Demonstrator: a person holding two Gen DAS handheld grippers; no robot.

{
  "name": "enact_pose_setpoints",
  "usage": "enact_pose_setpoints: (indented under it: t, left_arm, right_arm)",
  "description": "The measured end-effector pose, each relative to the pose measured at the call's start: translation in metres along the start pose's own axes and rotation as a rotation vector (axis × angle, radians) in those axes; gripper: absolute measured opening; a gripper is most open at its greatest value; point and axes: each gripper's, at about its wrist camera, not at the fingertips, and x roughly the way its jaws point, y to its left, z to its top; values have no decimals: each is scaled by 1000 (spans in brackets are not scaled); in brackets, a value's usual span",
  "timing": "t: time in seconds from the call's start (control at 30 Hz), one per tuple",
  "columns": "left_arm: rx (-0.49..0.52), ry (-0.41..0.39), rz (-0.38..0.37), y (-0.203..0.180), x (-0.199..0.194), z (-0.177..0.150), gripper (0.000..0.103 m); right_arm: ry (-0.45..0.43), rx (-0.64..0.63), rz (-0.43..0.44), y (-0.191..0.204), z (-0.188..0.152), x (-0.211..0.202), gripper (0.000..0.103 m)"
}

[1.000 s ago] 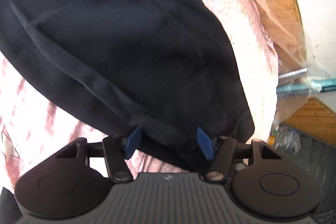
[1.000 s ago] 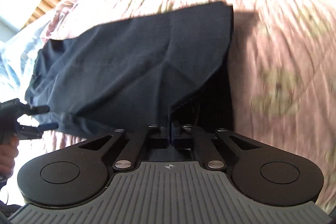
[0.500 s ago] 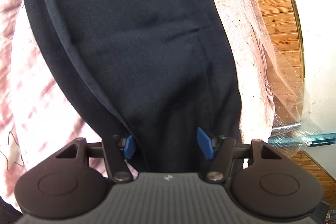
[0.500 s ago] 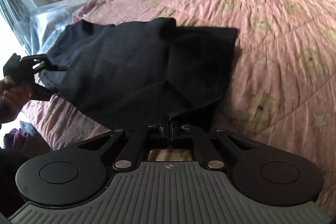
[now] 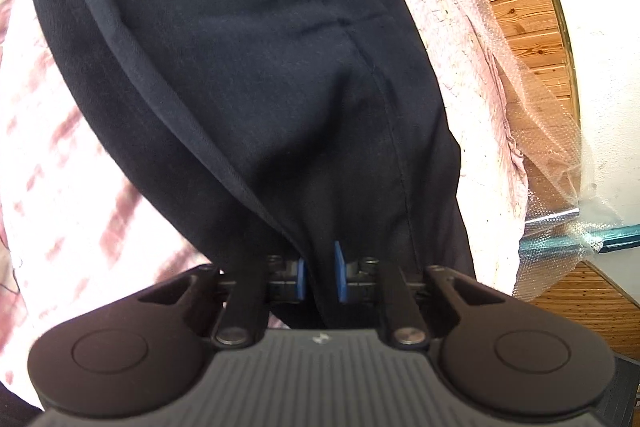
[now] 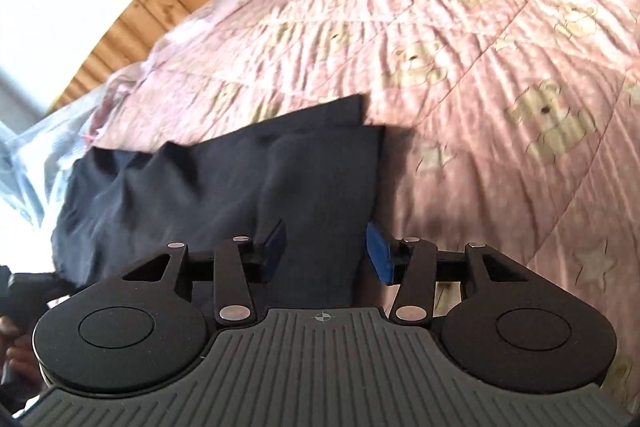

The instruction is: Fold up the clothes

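A dark navy garment [image 5: 256, 75] lies on the pink quilted bedspread [image 6: 480, 75]. In the left wrist view my left gripper [image 5: 319, 277] is shut on a fold of the garment near its seamed edge. In the right wrist view the garment [image 6: 224, 183] lies folded over, its far edges nearly matched. My right gripper [image 6: 326, 251] is open, its blue pads either side of the garment's near end, holding nothing. My left gripper [image 6: 24, 287] shows at the far left edge of that view.
A wooden headboard [image 5: 528, 7] and a white wall run beyond the bed. Clear bubble wrap [image 5: 560, 155] hangs over the bed's edge, with a teal bar [image 5: 576, 237] beside it. The bedspread stretches to the right of the garment.
My left gripper has closed on the garment's fold. My right gripper has opened and let go of the garment, which now lies folded over on the bed.
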Motion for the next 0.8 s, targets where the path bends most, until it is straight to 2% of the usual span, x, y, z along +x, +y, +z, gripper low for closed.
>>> enact_pose_setpoints:
  t: [0.07, 0.1, 0.13, 0.17, 0.23, 0.37, 0.43, 0.53, 0.6, 0.67, 0.7, 0.73, 0.8]
  left_arm:
    - [2, -11, -7, -1, -1, 1, 16]
    - [3, -16, -10, 0, -3, 2, 16]
    - [5, -21, -12, -1, -4, 3, 16]
    - [6, -26, -14, -1, -4, 3, 16]
    - [3, -34, -22, 4, -10, 2, 16]
    - [-24, -58, -14, 14, -14, 0, 16]
    - [-48, -61, -15, 15, -11, -2, 16]
    - [-31, -59, -14, 11, -8, -4, 17]
    - [-7, -56, -12, 6, -8, -5, 18]
    - [12, -60, -16, 5, -15, -6, 19]
    - [21, -64, -19, 4, -20, -6, 20]
    - [28, -69, -25, 4, -25, -7, 20]
    - [31, -91, -33, 6, -38, -5, 21]
  right_arm:
    - [4, 3, -19, -1, 16, 18, 48]
    - [11, -2, -17, 0, 22, 25, 41]
    - [19, -8, -13, 2, 28, 32, 23]
    - [20, -30, -7, 6, 32, 35, 12]
    - [18, -84, 6, 15, 39, 39, 6]
    - [5, -205, 0, 38, 51, 44, 4]
    - [6, -266, -58, 46, 58, 53, 3]
    - [4, -283, -119, 42, 68, 63, 2]
    - [31, -284, -123, 36, 68, 67, 2]
    - [42, -286, -142, 33, 66, 64, 7]
    - [21, -283, -170, 34, 64, 56, 22]
    - [-19, -282, -202, 37, 62, 45, 29]
    - [-113, -304, -226, 53, 52, 14, 30]
